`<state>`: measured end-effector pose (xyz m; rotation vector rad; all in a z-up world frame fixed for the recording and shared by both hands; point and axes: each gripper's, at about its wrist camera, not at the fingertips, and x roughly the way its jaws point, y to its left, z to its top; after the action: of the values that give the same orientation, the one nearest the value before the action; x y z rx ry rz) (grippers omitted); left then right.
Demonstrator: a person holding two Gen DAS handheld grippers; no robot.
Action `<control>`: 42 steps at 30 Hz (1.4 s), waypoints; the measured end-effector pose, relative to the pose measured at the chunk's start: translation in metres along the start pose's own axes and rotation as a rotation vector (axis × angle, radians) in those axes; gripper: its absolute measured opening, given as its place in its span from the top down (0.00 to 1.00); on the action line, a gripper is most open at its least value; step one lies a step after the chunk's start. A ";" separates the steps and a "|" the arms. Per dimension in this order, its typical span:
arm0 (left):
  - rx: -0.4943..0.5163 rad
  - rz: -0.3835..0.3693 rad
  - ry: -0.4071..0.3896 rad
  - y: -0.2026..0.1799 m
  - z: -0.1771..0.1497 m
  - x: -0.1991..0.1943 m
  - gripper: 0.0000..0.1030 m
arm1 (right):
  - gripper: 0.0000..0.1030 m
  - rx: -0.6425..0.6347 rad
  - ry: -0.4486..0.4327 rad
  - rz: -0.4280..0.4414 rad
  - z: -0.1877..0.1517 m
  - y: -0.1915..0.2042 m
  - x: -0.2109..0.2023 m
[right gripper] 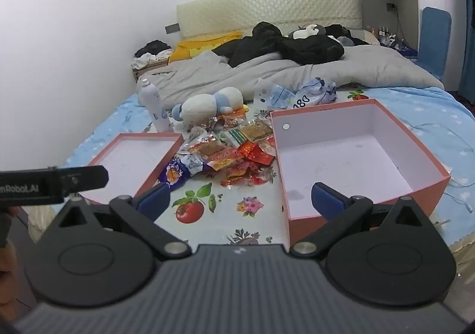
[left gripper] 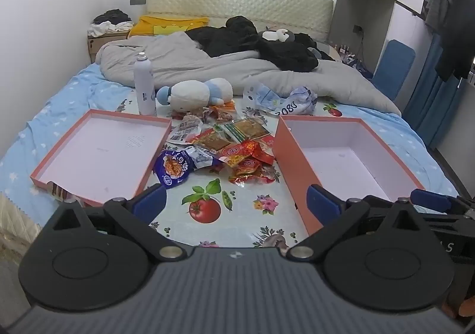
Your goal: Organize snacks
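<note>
Two grippers, left gripper and right gripper, hang empty with jaws wide apart over the bed's near edge. Snack packets lie heaped straight ahead between shallow lid and deep box, slightly nearer the left gripper.

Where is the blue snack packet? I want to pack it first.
In both views the blue snack packet lies at the pile's near-left edge, beside the shallow pink lid.

Snack packet mostly hidden under shallow pink lid, near left; snack pile print unreadable.
</note>
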<state>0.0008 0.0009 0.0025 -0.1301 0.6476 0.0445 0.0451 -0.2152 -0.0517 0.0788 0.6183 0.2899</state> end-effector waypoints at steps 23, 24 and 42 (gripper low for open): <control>0.002 -0.005 0.010 0.003 -0.003 0.001 0.01 | 0.00 -0.014 -0.006 -0.011 -0.004 0.002 -0.004; 0.000 -0.005 0.012 0.004 -0.003 0.002 0.01 | 0.00 -0.020 -0.001 -0.012 -0.003 0.004 -0.003; -0.015 -0.003 0.031 0.020 -0.014 0.012 0.01 | 0.00 0.005 0.012 -0.037 -0.025 0.013 -0.003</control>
<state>0.0006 0.0186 -0.0184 -0.1463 0.6783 0.0449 0.0252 -0.2040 -0.0687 0.0708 0.6318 0.2529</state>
